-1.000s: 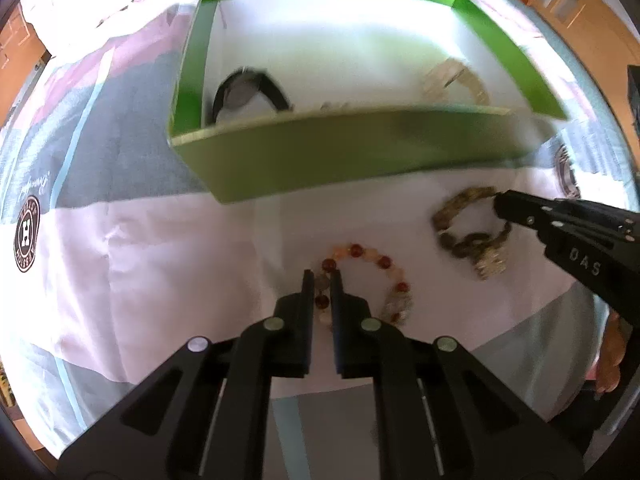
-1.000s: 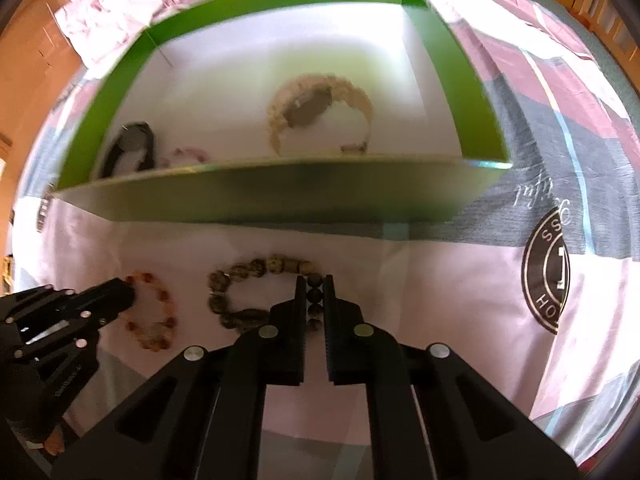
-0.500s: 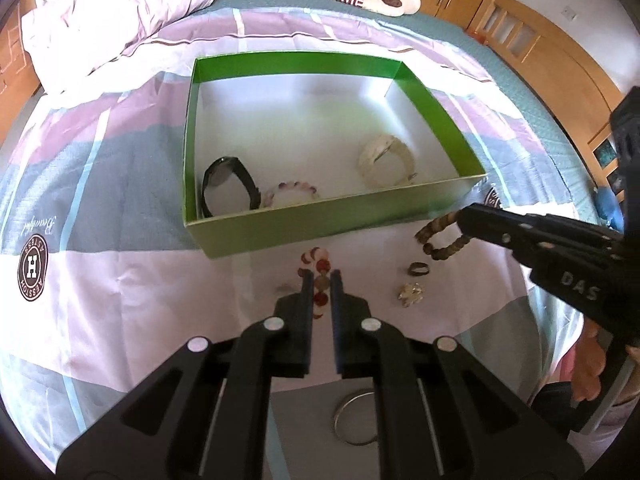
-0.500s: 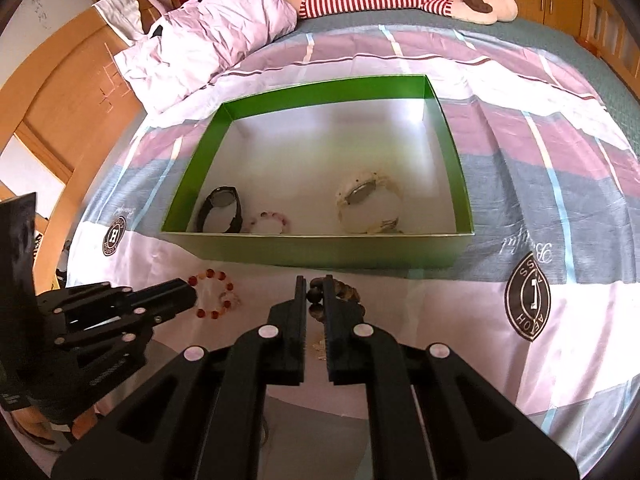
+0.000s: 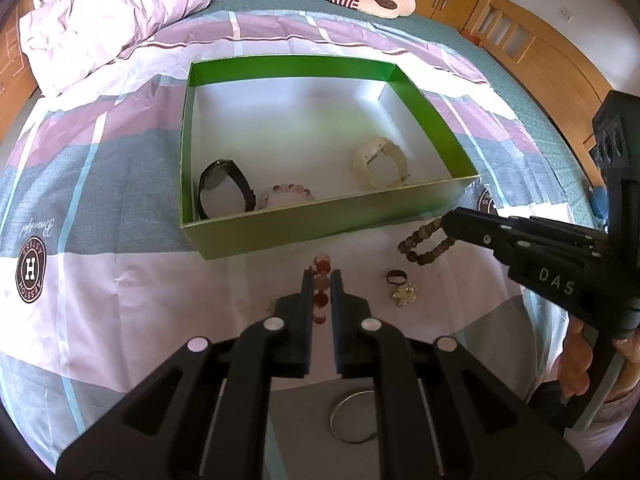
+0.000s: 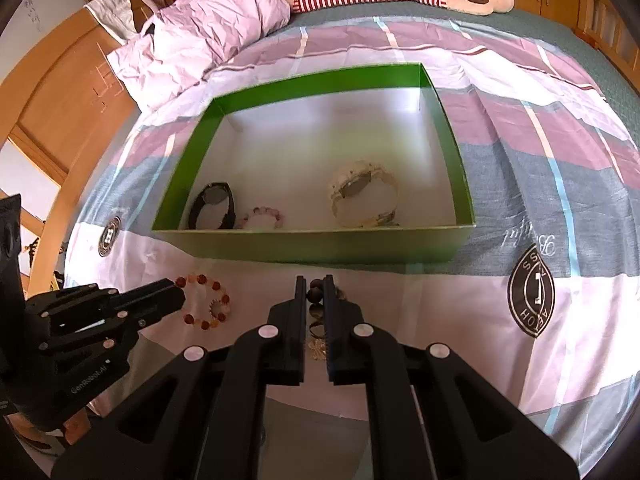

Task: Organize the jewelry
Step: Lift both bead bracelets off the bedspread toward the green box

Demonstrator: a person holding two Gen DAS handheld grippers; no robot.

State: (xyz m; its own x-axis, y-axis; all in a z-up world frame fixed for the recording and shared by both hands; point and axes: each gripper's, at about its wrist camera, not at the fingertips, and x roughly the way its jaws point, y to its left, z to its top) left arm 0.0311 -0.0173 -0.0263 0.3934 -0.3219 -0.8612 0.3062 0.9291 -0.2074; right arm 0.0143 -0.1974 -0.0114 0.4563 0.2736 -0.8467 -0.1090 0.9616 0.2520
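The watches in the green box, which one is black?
The black watch is the one at the box's left end, beside the pink bead bracelet. The other, cream watch sits further right.

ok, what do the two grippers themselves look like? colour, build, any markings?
Both are matte black plastic. Each has two long, flat, parallel fingers on angular linkage arms with cut-outs and round silver pivot pins. The right gripper carries white "DAS" lettering on its side and a boxy black housing behind. The left gripper shows faint grey lettering on its body that I cannot read reliably. No cables visible; no sleeves in view.
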